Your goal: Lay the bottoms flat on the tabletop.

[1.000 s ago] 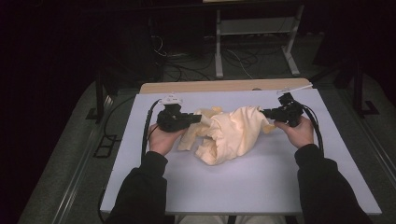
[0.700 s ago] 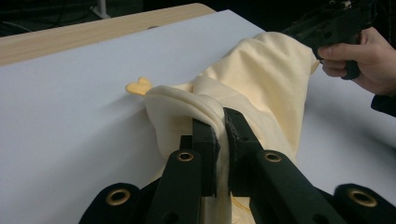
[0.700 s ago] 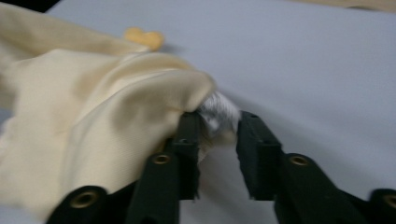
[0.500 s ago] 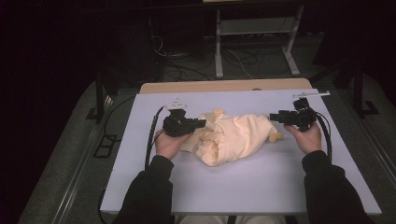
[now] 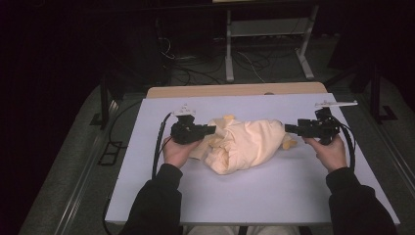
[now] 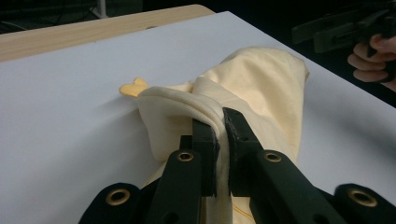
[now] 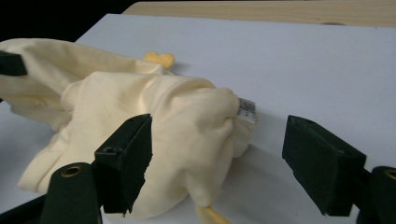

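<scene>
Two grippers work a pale yellow cloth [image 5: 247,144] lying bunched at mid-table on the white table top [image 5: 274,196]. Left gripper [image 5: 211,130] sits at 9 o'clock of the cloth, jaws nearly together & pinching a gathered fold; in the left gripper view [image 6: 223,135] the fabric is squeezed tight btwn the two black jaws, w/ the rest of the cloth draping away toward 1 o'clock. Right gripper [image 5: 288,129] is at 3 o'clock of the cloth, just beside its end. Its jaws have just been opening: in the right gripper view [image 7: 219,154] they stand wide apart, the cloth's end w/ a small white label [image 7: 247,110] lying btwn them but pressed by neither pad. A small yellow piece [image 7: 159,59] pokes out at the cloth's far side, approx 12 o'clock in that view. Left hand [image 5: 178,151] & right hand [image 5: 330,152] each grip a tool body from below. Wooden strip [image 5: 235,90] runs along the table's far edge.
</scene>
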Motion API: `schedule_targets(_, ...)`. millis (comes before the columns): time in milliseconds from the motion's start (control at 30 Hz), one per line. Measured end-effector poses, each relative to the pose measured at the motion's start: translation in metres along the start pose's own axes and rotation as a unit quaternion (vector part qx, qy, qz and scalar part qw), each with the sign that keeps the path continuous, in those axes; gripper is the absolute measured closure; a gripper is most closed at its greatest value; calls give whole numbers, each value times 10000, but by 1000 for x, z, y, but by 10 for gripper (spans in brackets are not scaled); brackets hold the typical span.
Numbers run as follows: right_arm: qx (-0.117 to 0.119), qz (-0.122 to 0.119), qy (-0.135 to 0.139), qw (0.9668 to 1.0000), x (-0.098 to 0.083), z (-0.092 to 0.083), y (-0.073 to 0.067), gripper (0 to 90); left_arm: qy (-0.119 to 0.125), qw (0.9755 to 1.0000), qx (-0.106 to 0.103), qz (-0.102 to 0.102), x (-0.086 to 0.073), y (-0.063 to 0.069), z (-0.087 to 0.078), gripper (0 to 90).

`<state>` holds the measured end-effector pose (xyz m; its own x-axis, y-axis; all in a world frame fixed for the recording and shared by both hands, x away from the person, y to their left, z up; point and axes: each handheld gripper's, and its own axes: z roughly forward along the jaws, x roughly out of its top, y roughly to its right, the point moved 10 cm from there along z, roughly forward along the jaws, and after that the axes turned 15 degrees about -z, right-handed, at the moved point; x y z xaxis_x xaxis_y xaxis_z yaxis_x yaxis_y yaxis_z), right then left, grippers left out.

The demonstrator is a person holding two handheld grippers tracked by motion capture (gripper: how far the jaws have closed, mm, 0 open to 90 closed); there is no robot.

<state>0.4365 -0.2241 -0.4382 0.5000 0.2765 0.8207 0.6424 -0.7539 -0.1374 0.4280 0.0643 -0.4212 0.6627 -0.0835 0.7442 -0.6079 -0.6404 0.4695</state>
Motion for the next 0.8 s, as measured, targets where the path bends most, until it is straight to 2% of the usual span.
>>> schedule_targets(233,120,-222,-31,9997,2,1,-14,237,25,10000,-9,-6,0,0,0,825)
schedule_targets(367,86,-279,-217,9993,-2,9,-15,251,41,10000,24,-1,0,-1,-1,825)
schedule_targets(400,83,-289,-311,9991,-4,14,-15,312,49,10000,33,1,0,-1,-1,825)
schedule_targets(433,83,-289,-311,9991,-4,14,-15,312,54,10000,40,3,0,-2,-1,825)
schedule_targets(467,39,-308,-458,9985,-8,19,-13,462,67,10000,56,1,1,-2,-3,825)
schedule_targets(500,39,-308,-458,9985,-8,19,-13,462,67,10000,56,1,1,-2,-3,825)
schedule_targets(533,77,-242,-600,9979,-11,24,-14,655,87,9999,67,-11,2,-3,-3,825)
schedule_targets(567,77,-242,-600,9979,-11,24,-14,655,98,9999,66,-24,2,-4,-4,825)
schedule_targets(600,120,-247,-780,9966,-15,31,-14,782,101,9999,69,-43,3,-4,-5,825)
schedule_targets(800,112,-293,-941,9951,-13,43,-13,820,144,9998,118,-29,6,-5,-6,826)
